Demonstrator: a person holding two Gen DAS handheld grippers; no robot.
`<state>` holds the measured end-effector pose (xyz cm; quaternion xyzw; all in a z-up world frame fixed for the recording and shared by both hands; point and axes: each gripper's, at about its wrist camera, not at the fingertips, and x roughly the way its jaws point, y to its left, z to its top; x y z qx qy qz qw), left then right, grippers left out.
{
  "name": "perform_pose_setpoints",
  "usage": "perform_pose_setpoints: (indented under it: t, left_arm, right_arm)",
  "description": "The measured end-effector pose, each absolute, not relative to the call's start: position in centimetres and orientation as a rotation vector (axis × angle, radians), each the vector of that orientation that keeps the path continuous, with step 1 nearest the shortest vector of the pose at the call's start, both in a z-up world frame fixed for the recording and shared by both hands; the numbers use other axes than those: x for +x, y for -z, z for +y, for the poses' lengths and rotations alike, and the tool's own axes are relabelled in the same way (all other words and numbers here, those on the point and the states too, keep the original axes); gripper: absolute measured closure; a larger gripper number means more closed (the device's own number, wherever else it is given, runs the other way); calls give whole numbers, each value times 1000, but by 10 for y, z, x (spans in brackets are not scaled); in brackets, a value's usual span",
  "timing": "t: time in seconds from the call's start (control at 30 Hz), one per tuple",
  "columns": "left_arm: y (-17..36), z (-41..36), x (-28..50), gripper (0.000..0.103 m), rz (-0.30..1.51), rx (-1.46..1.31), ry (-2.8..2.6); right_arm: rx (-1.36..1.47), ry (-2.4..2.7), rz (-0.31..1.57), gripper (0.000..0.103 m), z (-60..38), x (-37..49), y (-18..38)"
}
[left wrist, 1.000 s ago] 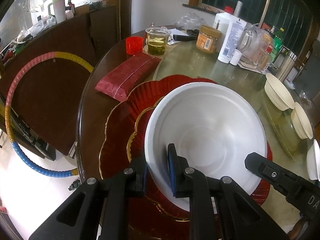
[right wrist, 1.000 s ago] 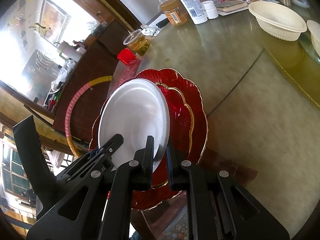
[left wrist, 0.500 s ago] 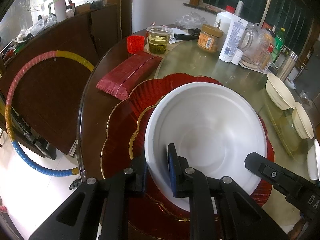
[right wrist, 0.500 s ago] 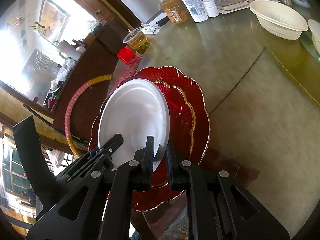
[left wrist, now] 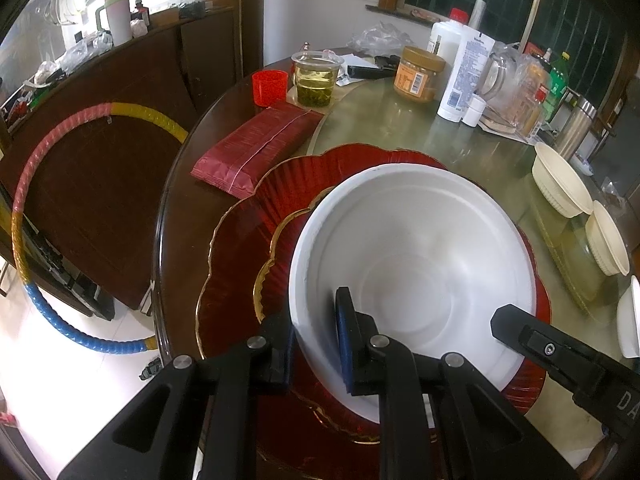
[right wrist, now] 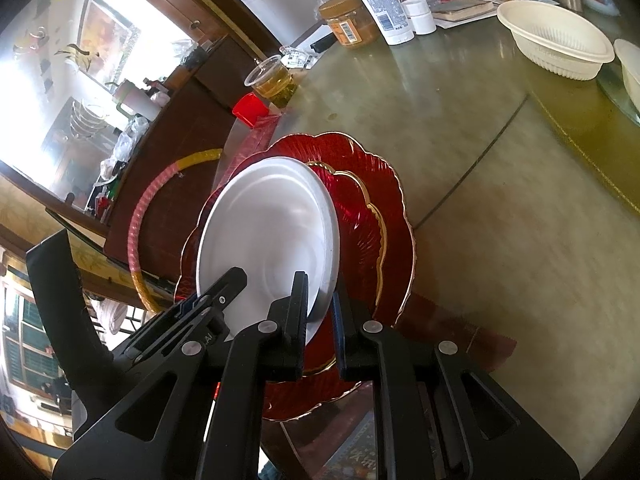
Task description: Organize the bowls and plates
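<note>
Your left gripper [left wrist: 314, 346] & right gripper [right wrist: 320, 322] each pinch the white plate's [left wrist: 412, 264] rim, holding it over the stacked red plates [left wrist: 240, 264] on the table [right wrist: 520, 220], w/ cream bowls [left wrist: 560, 186] farther off.

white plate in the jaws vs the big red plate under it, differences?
The white plate is plain with a smooth round rim; the big red plate is ribbed, scalloped and gold-edged. White is smaller and gripped at its rim by both grippers; red is ungripped on the table. Both are shallow.

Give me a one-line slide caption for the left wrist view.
Left gripper clamps the white foam plate's rim above two stacked gold-edged red plates.
</note>
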<state>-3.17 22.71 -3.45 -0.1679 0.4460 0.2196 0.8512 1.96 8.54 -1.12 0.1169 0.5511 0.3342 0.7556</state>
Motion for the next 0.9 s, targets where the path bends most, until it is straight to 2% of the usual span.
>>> perform_pose_setpoints:
  t: [0.57,0.9]
  left_arm:
    - [33,229,-33,87,939,-360,-468]
    - [32,233,-36,84,929,-397,-476]
  right_arm:
    - [256,-729,1211,92,87,18,11]
    - [260,-746,1229,89,90,15,9]
